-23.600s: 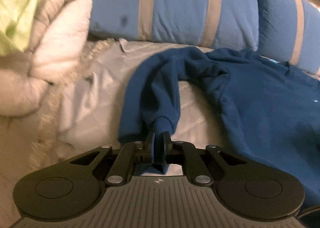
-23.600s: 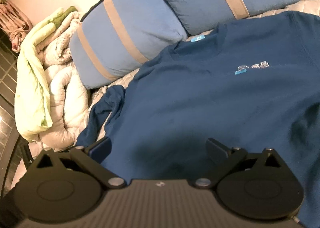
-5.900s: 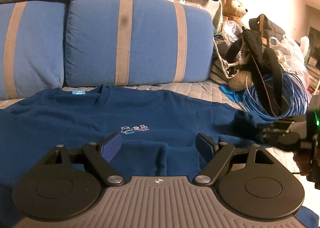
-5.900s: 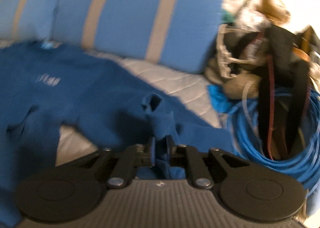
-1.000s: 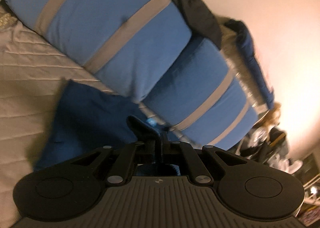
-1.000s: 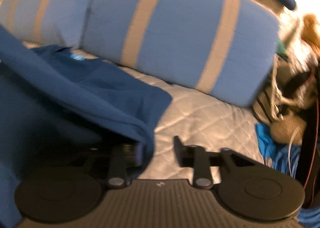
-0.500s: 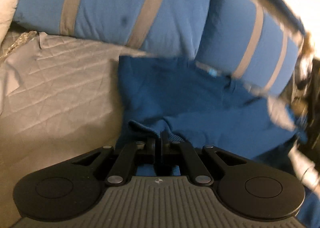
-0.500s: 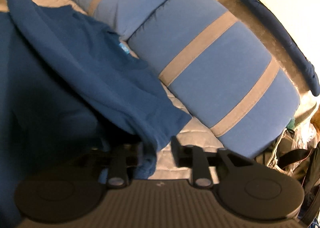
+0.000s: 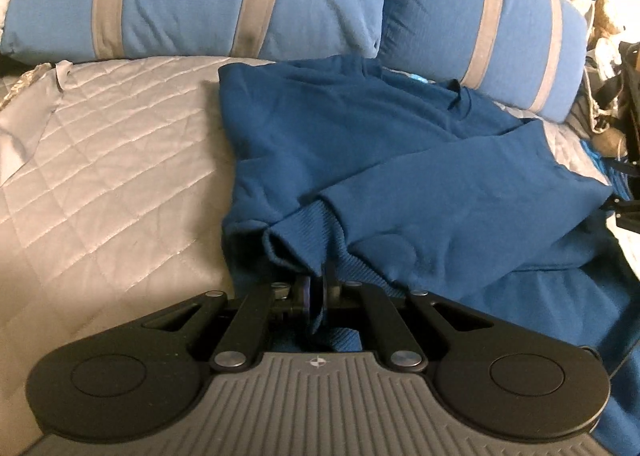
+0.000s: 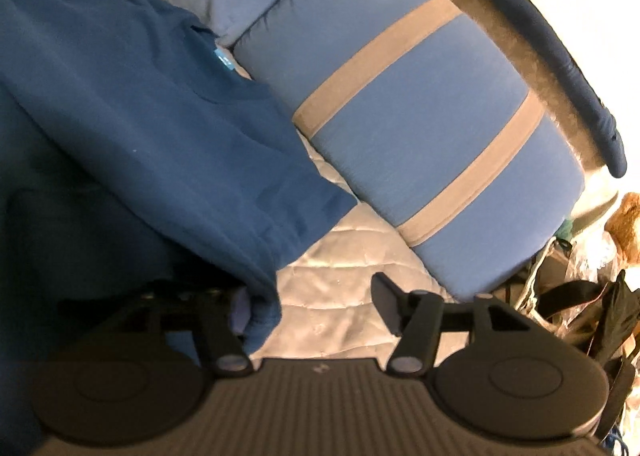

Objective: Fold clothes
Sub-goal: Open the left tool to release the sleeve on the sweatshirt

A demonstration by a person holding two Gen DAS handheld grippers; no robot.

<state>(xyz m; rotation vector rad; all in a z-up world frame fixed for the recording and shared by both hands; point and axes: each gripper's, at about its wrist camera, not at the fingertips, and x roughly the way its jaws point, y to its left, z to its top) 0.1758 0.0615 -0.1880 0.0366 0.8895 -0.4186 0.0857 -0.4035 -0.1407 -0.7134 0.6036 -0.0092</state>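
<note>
Jaws pinched on sweatshirt's [image 9: 400,160] ribbed cuff [image 9: 316,232]

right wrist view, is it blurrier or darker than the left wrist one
Right wrist view: softer, the sweatshirt lower left sinks into deep shadow, the wall upper right is blown out. Left wrist view: sharper and evenly lit, the ribbed hem in the left gripper reads clearly; both bend at the edges.

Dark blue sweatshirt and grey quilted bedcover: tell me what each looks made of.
Dark blue sweatshirt: seemingly thick matte cotton-type knit, judging by its ribbed cuff and soft folds. Grey quilted bedcover: smooth, slightly shiny woven fabric, maybe synthetic satin, with stitched diamond lines catching light.
</note>
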